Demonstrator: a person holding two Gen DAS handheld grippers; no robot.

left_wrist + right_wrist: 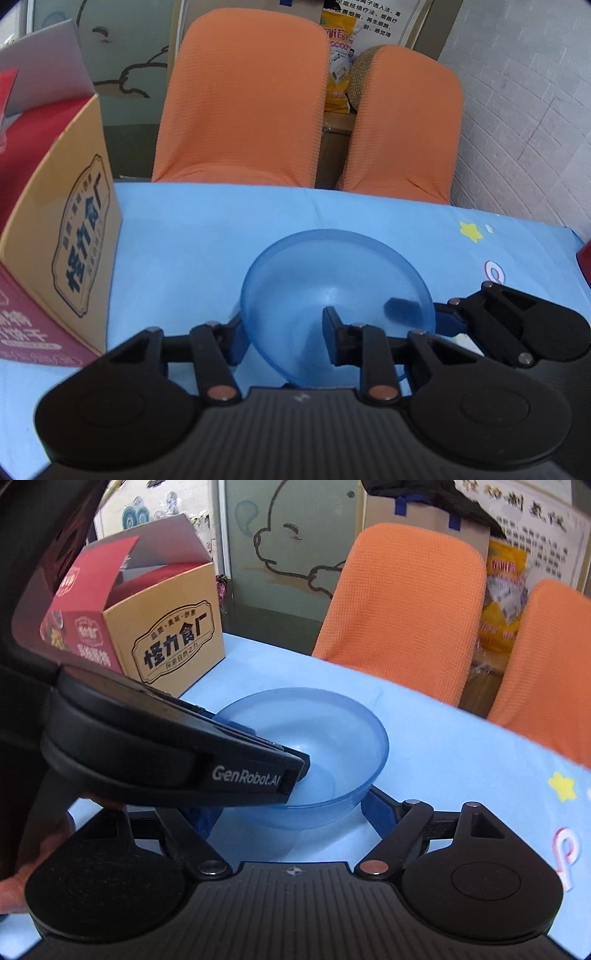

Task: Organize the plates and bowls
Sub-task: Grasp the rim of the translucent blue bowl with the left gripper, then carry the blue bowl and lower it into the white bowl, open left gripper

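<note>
On the blue tablecloth (177, 236) beside the cardboard box (173, 635) we saw just one blue bowl (332, 720), its near wall pinched by our left gripper (284, 332), our right gripper (291, 812) spread apart just behind it, so we judged sorting barely begun.

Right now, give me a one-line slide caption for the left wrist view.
Left gripper pinches the near rim of a translucent blue plastic bowl on the light blue tablecloth.
</note>
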